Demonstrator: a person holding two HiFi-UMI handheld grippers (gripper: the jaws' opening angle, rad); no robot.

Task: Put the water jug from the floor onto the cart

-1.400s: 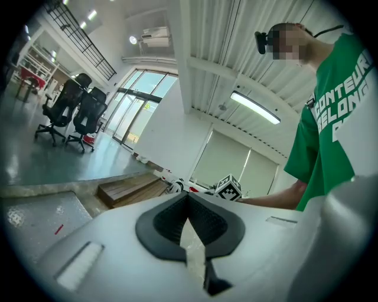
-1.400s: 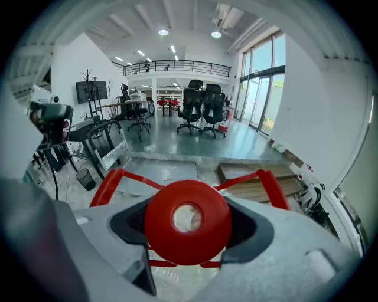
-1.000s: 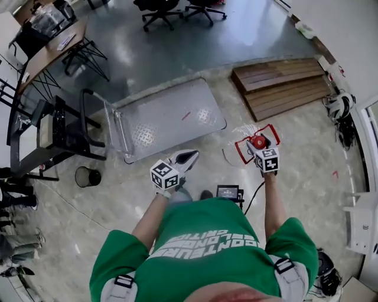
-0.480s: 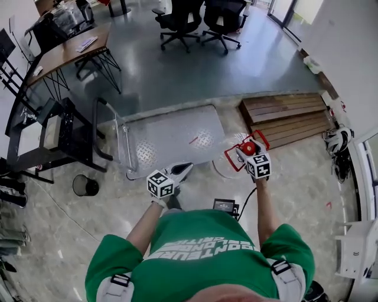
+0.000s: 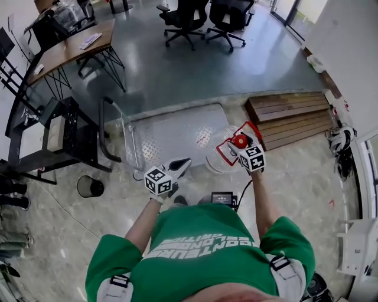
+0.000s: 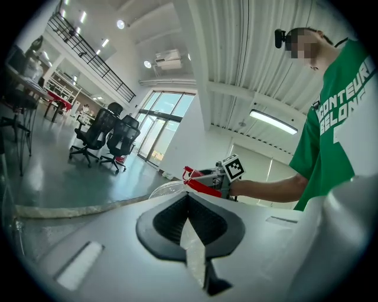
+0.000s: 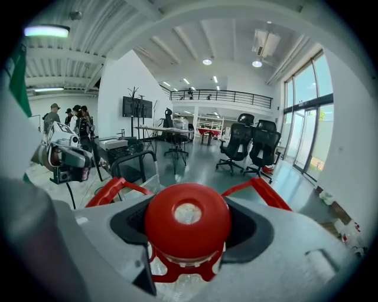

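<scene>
Floor (image 5: 177,71) of grey polish and pale stone spreads under everything, and on it stands the cart (image 5: 171,133), a low flat platform with a ribbed metal deck and a black push handle at its left end. To its right a stack of wooden boards (image 5: 289,115) lies on the floor. A long desk (image 5: 71,50) and two black office chairs (image 5: 201,17) stand farther off. The person wears a green shirt (image 5: 204,248) and holds both arms forward. The water jug (image 5: 227,147), clear with a red carrying handle, hangs from the right gripper (image 5: 241,144) at the cart's near right corner, its body partly over the deck's edge; the left gripper view shows it raised at arm height. The right gripper view shows the jaws clamped about the jug's neck, just beneath the red cap (image 7: 188,219). The left gripper (image 5: 182,163) is held near the cart's front edge, well apart from the jug, its jaws pressed together with nothing between them. A small round bin (image 5: 90,186) stands left of the person.
</scene>
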